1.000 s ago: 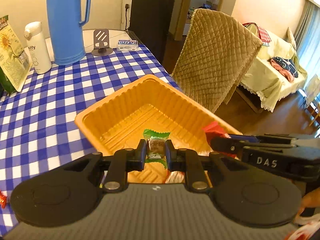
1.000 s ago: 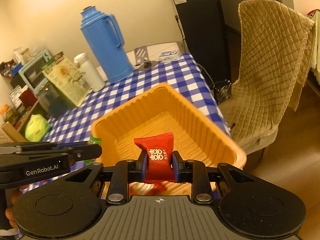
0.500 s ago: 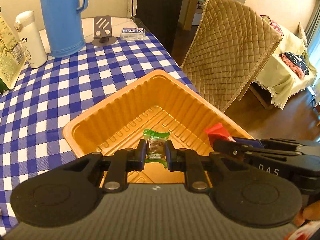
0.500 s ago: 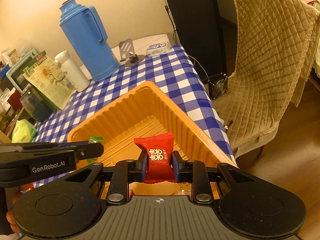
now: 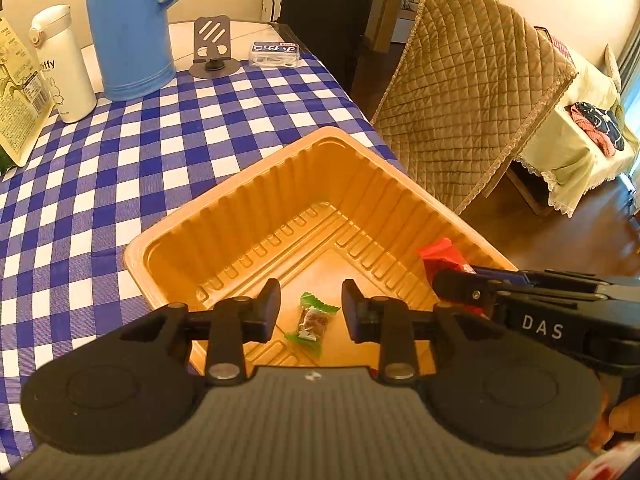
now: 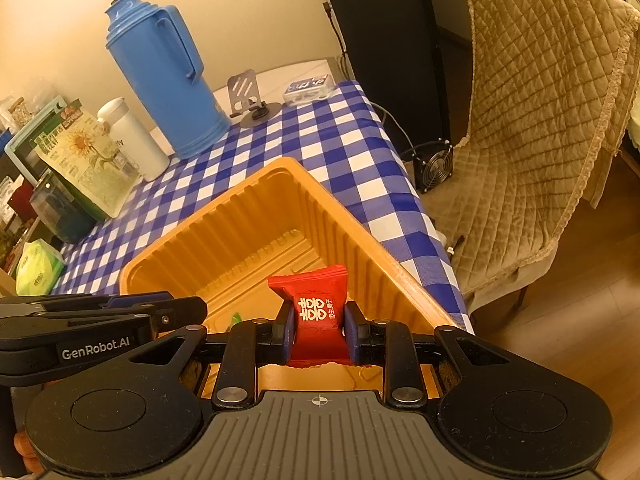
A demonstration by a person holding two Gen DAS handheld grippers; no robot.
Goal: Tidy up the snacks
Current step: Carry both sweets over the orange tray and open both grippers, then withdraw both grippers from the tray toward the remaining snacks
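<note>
The green-wrapped candy lies between the two fingers of the left claw, clear of both pads, over the floor of the orange tray; whether it already rests on that floor or is just above it cannot be told. The left claw's jaws are opening, and neither pad touches the wrapper. In the right wrist view only a sliver of the green wrapper shows past the left claw's black finger.

The red candy packet, printed with white characters, stands upright and is pinched at its lower half between the blue pads of the right claw, which is closed tight on it. It is held above the near part of the tray's inside. From the left wrist view the same red packet sticks up above the right claw's black finger, by the tray's right-hand wall.

The tray is ribbed, deep and rectangular, and sits near the edge of the surface under a blue-and-white checked cloth. Farther back on the surface stand a tall blue thermos jug, a white bottle, a grey phone stand and a small clear box. A printed bag with a sunflower leans at the left. Beside the surface stands a chair draped in a quilted tan cover.
</note>
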